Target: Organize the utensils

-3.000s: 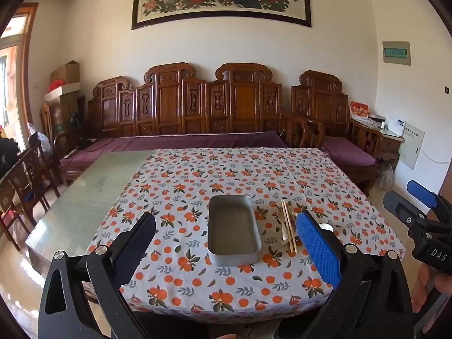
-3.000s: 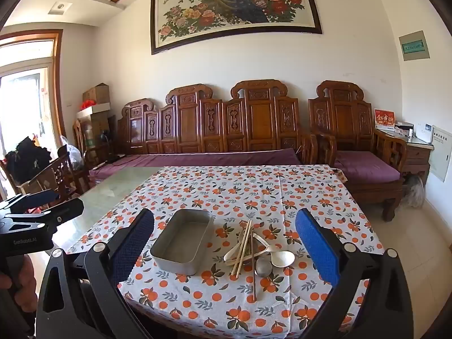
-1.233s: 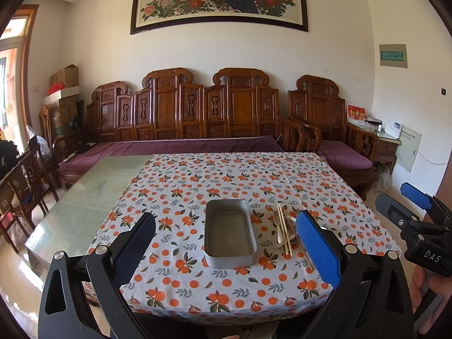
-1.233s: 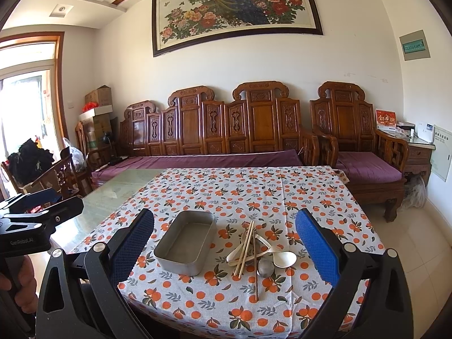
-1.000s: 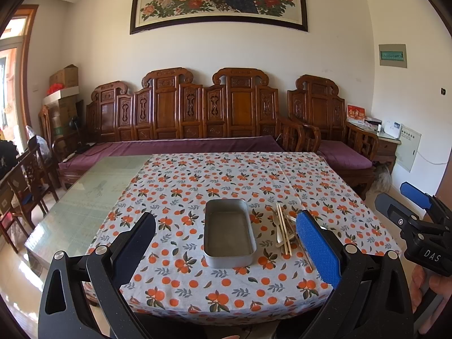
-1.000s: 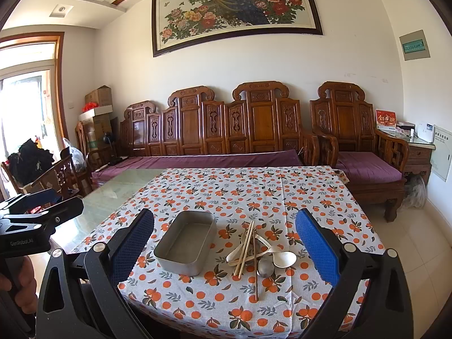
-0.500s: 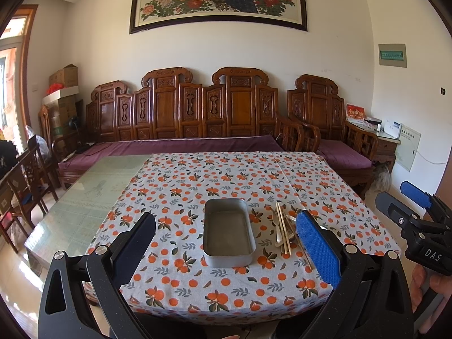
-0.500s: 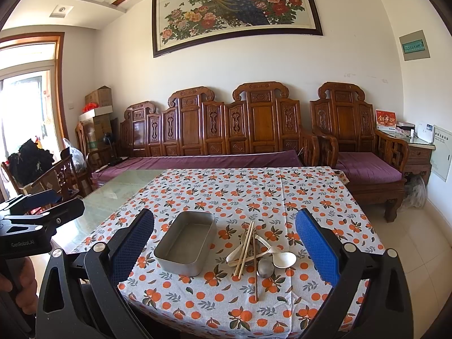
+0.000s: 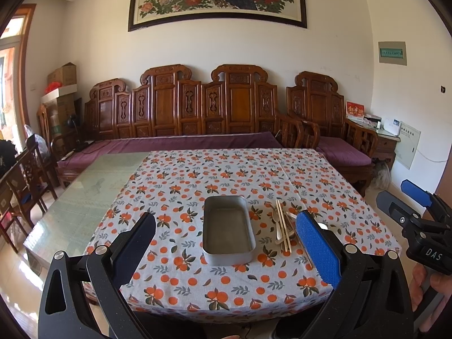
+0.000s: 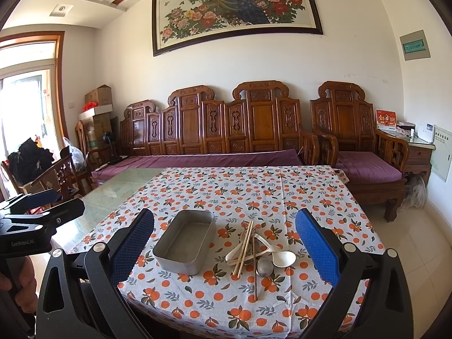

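Setup stage, nothing grasped yet. Left gripper (image 9: 226, 240) hangs back from the near table edge with its jaws spread wide and nothing between them; right gripper (image 10: 224, 240) is likewise wide apart, empty, short of the table.

Metal tray (image 10: 185, 240) sits on the near half of the table, long rectangular tin, nothing inside. Utensils lie just to its right in a loose heap, apart from the tray: a pair of wooden chopsticks (image 10: 244, 247) crossing over white ceramic spoons (image 10: 284, 258), a metal spoon (image 10: 264, 267) with its bowl toward the camera, and one more thin stick (image 10: 255, 268) lying closer to the near edge. In the left view the same pile (image 9: 282, 230) is partly hidden behind the blue right pad.

Judgement: task is at the very start, all utensils still outside the tray. Next move likely calls for the right gripper to go forward and down onto the pile. Chopsticks sit on top, so they look the easiest first pick; they are thin and flat on cloth, so the pinch needs to come low and across them. Spoons are interleaved and could drag along.

Surface: tablecloth (image 9: 226, 175) white with orange fruit print, covering the right part of a table; bare greenish glass top (image 9: 84, 197) on the left. Room: carved wooden bench (image 9: 197, 107) with purple cushions behind, peacock painting (image 10: 237, 8) on the wall, cardboard boxes (image 10: 99, 96) in the left corner.
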`<state>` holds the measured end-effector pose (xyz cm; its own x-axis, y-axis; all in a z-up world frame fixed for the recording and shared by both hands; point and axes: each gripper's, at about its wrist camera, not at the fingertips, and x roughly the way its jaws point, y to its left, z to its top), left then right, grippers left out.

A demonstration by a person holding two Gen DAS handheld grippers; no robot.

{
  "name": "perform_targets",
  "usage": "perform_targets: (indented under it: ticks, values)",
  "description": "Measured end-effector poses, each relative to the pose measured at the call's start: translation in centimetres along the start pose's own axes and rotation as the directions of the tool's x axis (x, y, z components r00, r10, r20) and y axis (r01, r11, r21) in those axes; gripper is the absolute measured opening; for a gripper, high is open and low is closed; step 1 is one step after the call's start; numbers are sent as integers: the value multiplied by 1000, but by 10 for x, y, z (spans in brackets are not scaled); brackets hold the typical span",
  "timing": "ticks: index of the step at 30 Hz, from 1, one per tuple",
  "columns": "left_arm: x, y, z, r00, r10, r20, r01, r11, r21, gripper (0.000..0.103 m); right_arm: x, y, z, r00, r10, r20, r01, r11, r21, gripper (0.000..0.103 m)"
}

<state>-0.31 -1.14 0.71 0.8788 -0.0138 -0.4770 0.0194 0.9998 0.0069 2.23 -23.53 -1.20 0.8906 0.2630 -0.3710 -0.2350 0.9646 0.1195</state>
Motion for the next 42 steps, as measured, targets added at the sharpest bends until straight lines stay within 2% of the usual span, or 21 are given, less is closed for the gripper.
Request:
perform_targets:
  ticks: [3, 15, 19, 24, 32, 37, 42]
  values:
    - [9, -1, -4, 1000, 1, -29, -1, 1000, 10, 96, -1, -2, 4, 1000, 2, -11, -2, 1000, 1, 100]
    - [67, -3, -38, 988, -30, -149, 37, 998, 46, 96, 41, -34, -34, 996, -4, -89, 4, 1000, 5, 100]
    - [85, -6, -48, 982, -50, -183, 62, 996, 59, 96, 60, -43, -46, 992, -10, -125, 10, 1000, 1, 96]
    - [107, -8, -56, 965, -97, -242, 113, 992, 54, 96, 84, -56, -64, 983, -13, -183, 14, 1000, 4, 83]
    - [135, -16, -67, 945, -147, -294, 170, 984, 54, 96, 125, -75, -97, 961, -17, -276, 22, 1000, 14, 60]
    - [150, -24, -71, 935, -163, -315, 193, 979, 66, 96, 158, -79, -116, 936, 1, -353, 2, 1000, 7, 49]
    - [160, -29, -72, 933, -167, -319, 201, 977, 77, 96, 193, -77, -137, 897, 24, -440, -25, 1000, 4, 42]
